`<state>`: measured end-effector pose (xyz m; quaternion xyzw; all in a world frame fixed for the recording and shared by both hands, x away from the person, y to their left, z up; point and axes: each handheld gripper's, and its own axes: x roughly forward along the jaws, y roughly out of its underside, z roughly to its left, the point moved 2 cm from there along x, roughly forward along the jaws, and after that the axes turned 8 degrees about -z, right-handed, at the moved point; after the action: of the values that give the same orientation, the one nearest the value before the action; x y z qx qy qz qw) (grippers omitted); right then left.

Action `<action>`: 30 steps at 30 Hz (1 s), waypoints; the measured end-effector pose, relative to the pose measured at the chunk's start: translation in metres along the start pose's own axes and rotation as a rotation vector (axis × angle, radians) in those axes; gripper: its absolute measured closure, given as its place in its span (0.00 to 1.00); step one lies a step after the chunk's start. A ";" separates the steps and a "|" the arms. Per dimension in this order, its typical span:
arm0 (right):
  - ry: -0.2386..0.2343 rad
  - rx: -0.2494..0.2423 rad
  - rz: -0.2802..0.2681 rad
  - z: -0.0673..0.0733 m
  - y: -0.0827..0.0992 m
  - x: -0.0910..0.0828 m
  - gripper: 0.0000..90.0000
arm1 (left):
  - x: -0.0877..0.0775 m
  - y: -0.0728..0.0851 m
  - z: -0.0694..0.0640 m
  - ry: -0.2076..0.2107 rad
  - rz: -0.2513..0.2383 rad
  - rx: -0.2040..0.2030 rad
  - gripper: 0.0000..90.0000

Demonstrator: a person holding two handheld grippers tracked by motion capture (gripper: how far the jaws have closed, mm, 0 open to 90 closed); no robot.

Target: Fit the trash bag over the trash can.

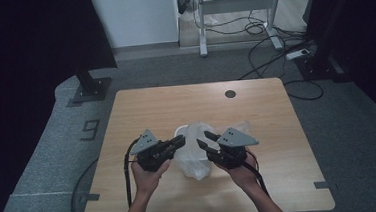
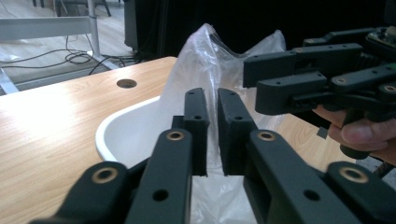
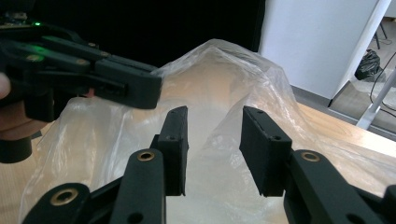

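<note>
With the left hand-held gripper nearly together and the right hand-held gripper apart, neither clamping the plastic bag, the film could slip off the white bowl.

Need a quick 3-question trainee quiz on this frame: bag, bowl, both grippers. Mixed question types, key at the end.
1. True or false: the clear plastic bag lies between the left gripper and the right gripper.
2. What white thing sits on the table beside the bag?
3. Which gripper's jaws stand wider apart? A) left B) right

Key:
1. True
2. A white bowl
3. B; the left jaws leave only a narrow gap, with bag film showing in it.
</note>
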<state>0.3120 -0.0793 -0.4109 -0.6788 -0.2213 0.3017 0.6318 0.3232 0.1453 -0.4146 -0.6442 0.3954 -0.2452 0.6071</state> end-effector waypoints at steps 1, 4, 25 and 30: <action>-0.001 -0.003 0.001 0.000 0.000 0.000 0.68 | 0.000 0.000 -0.001 -0.007 0.001 0.005 0.85; 0.001 -0.010 0.004 0.001 0.001 -0.001 0.68 | -0.002 -0.002 -0.001 0.005 0.000 0.001 0.73; -0.023 -0.022 0.001 0.003 0.002 -0.004 0.68 | -0.012 -0.005 -0.001 0.027 -0.013 0.008 0.91; -0.046 -0.017 -0.001 0.007 0.002 0.005 0.69 | -0.010 -0.003 -0.002 0.032 -0.018 0.000 0.95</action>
<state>0.3102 -0.0710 -0.4134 -0.6769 -0.2386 0.3149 0.6210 0.3169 0.1521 -0.4093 -0.6437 0.3994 -0.2610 0.5984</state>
